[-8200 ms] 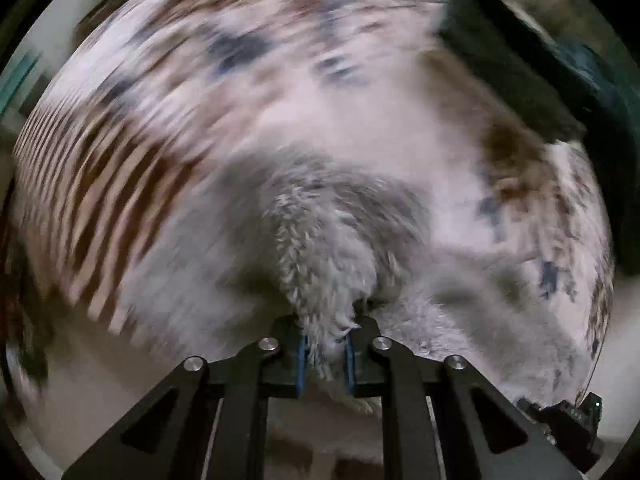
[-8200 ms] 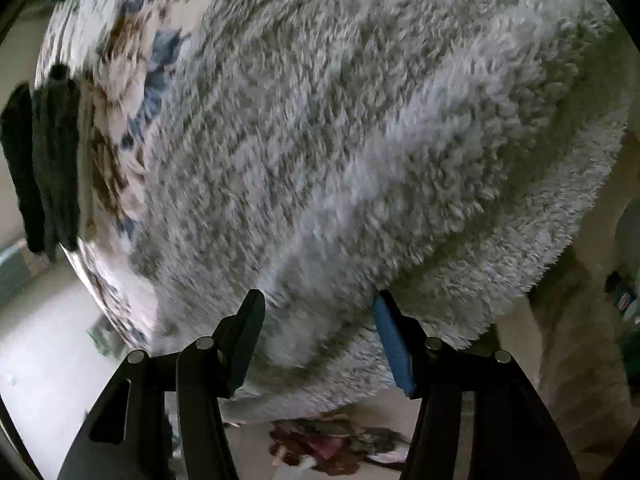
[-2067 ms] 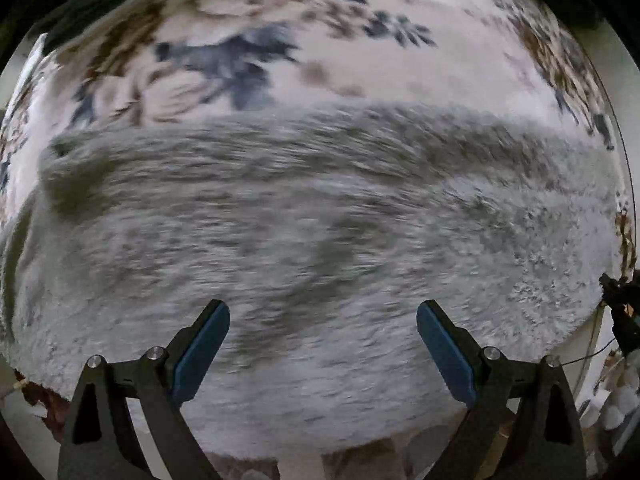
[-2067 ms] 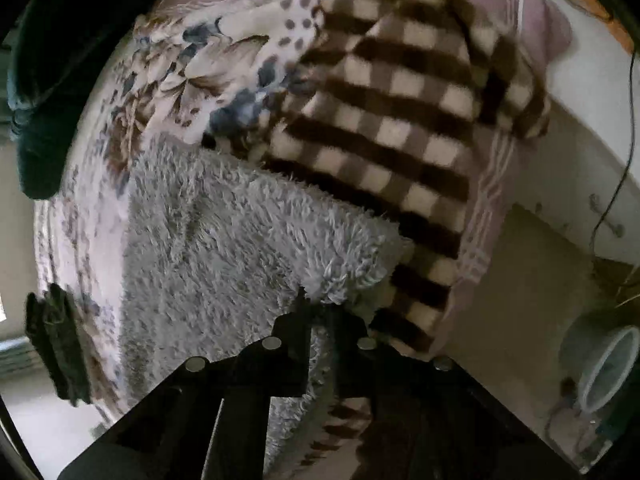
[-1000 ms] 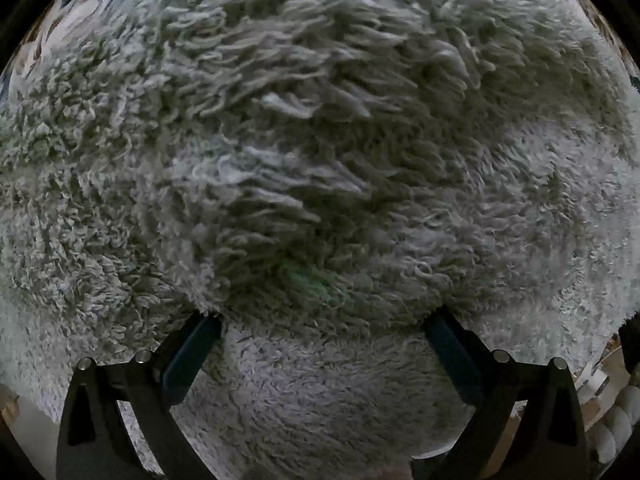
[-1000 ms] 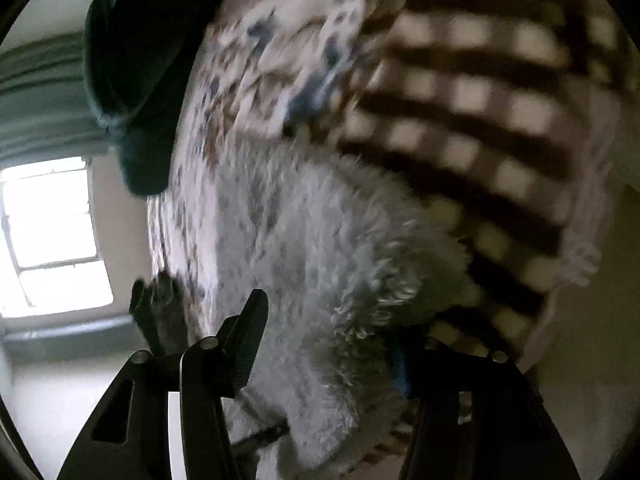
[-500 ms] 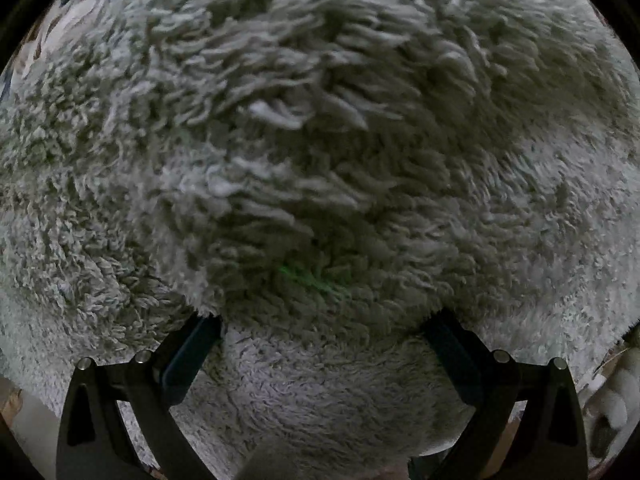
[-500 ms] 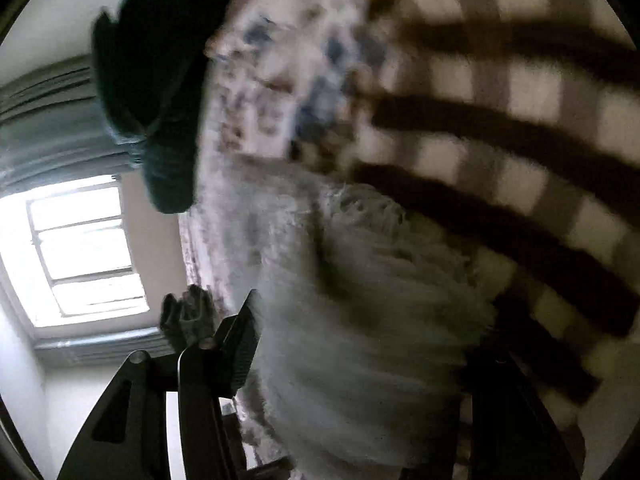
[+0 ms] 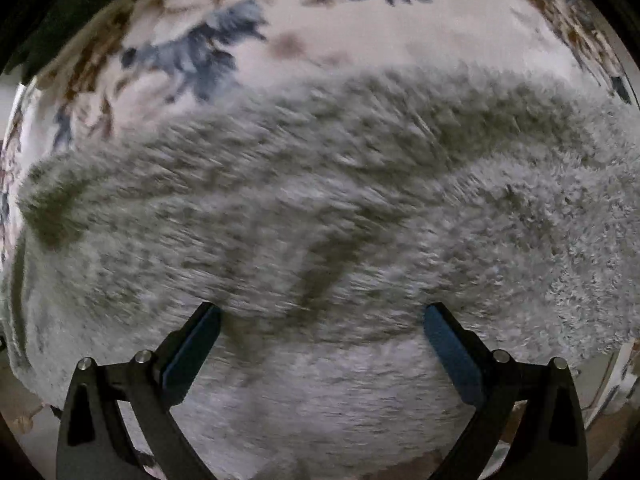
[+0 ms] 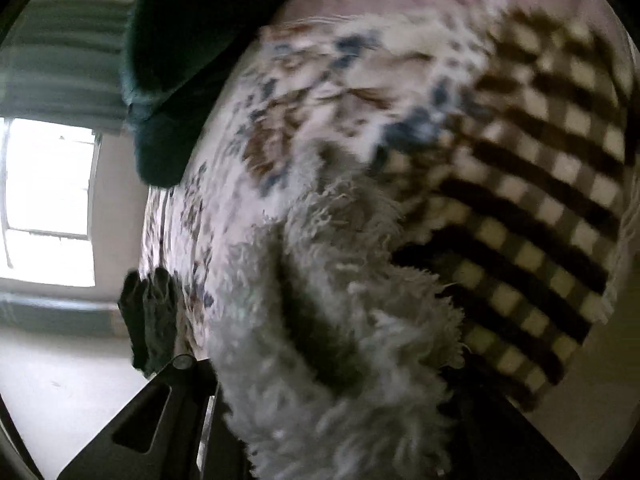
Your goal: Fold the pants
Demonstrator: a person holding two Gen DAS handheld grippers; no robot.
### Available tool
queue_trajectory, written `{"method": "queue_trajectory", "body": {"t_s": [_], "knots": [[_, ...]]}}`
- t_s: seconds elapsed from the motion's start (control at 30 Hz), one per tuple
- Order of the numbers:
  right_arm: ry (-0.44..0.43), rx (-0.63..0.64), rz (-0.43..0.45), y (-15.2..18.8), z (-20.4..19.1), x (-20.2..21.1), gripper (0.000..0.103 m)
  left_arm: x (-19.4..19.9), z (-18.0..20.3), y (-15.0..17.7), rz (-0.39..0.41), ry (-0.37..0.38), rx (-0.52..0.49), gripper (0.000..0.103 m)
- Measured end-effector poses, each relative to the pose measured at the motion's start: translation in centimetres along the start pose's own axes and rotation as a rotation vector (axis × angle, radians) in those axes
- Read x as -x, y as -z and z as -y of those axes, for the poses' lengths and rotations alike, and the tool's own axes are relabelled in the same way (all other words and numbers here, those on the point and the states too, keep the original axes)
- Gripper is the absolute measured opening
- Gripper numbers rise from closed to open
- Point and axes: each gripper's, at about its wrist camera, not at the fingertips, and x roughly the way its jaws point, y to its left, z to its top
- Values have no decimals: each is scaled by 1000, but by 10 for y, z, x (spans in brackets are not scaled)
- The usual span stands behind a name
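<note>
The fluffy grey pants (image 9: pixel 320 220) lie spread across a floral bedspread (image 9: pixel 320 28) in the left wrist view. My left gripper (image 9: pixel 320 340) is open, its blue pads wide apart just above the pile, holding nothing. In the right wrist view a thick bunch of the same grey pants (image 10: pixel 340 340) fills the lower middle and covers my right gripper (image 10: pixel 332 400). Only the left part of its black frame shows, so its fingertips are hidden by the fabric.
A brown and cream checked blanket (image 10: pixel 540 200) lies on the bed right of the pants. A dark green garment (image 10: pixel 180 60) sits at the far edge. A dark item (image 10: pixel 148 312) hangs off the bed side. A bright window (image 10: pixel 44 200) is at left.
My left gripper has lifted off the pants, which were pressed close against it; the bedspread shows again. The right gripper stays wrapped in the grey bunch, and its fingers are now covered.
</note>
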Motion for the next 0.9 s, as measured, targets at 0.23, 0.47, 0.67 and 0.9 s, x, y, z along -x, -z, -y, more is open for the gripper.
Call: {"method": "queue_trajectory", "body": {"t_s": [0.23, 0.47, 0.67, 0.9], "knots": [[34, 180, -47, 53, -86, 1, 18, 32, -74, 9, 28, 42, 109, 103], [48, 410, -173, 187, -175, -43, 18, 55, -217, 57, 52, 11, 293, 103], [158, 716, -334, 334, -225, -126, 18, 44, -330, 103, 34, -29, 471, 103], [246, 818, -519, 386, -229, -165, 42, 41, -366, 110, 43, 62, 571, 103]]}}
